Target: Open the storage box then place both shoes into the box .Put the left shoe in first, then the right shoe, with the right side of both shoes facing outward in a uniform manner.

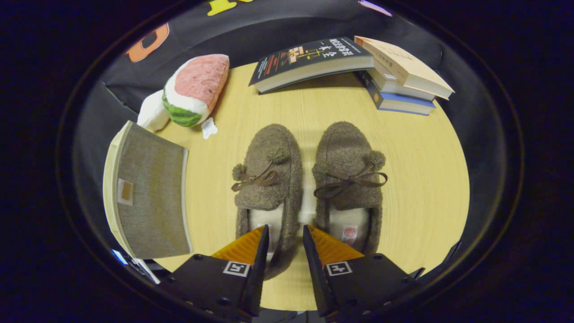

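Gripper point(285, 240) fingers a bit apart straddling the left shoe's point(268, 188) heel wall, fuzzy right shoe point(347, 179) alongside mid-table point(417, 188), woven fabric box point(150, 193) shut at left edge.

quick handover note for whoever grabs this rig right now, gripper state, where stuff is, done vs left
Hand-held gripper: open, holding nothing, fingers straddling the inner heel edge of the left shoe.
Right shoe sits beside it, toes pointing away, both on the wooden table.
Grey fabric storage box is left of the shoes, lid closed.
Done: nothing visible yet.
Left: open the box, load left shoe, then right shoe, right sides facing outward.
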Available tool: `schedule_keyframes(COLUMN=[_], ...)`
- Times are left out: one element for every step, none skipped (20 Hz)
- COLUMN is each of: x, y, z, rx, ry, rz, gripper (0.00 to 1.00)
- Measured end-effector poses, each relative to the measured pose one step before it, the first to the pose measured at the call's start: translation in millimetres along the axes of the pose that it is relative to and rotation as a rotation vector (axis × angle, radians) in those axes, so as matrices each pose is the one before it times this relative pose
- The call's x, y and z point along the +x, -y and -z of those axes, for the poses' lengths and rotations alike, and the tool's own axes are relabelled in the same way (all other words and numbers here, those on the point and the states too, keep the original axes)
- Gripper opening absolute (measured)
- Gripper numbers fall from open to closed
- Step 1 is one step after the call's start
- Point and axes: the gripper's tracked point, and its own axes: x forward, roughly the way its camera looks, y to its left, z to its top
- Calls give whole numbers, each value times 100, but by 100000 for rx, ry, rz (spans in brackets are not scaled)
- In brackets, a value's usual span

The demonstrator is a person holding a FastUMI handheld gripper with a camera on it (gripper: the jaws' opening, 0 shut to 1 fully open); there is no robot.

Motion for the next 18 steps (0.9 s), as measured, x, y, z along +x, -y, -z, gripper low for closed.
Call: schedule_keyframes(x=[312, 217, 211, 332, -110, 410, 79, 220, -80, -202, 65, -688, -188, -803, -1019, -1078, -1068, -1195], y=[-70, -88, -116, 138, 849, 95, -568, 59, 153, 32, 25, -199, -366, -436, -240, -177, 29, -44], z=[-111, -150, -191, -96, -264, 252, -220, -80, 206, 50, -29, 146, 150, -69, -53, -14, -99, 10], rx=[-264, -529, -1301, -1007, -886, 307, 598, -1632, -1397, -690, 679, 1034, 2032, 1672, 1046, 826, 1184, 2127], ry=[-720, -300, 14, 1138, -884, -1080, 277, -188, -898, -250, -397, -944, -20, 862, 475, 708, 1046, 464], rz=[-439, -185, -551, 1108, 4201, 1239, -1806, 1381, 354, 884, -13, -861, -2446, -2494, -1531, -889, -132, -266], gripper=[40, 35, 35, 34, 27, 20, 14, 14, 2, 3, 3, 3, 1, 1, 1, 1, 1, 0])
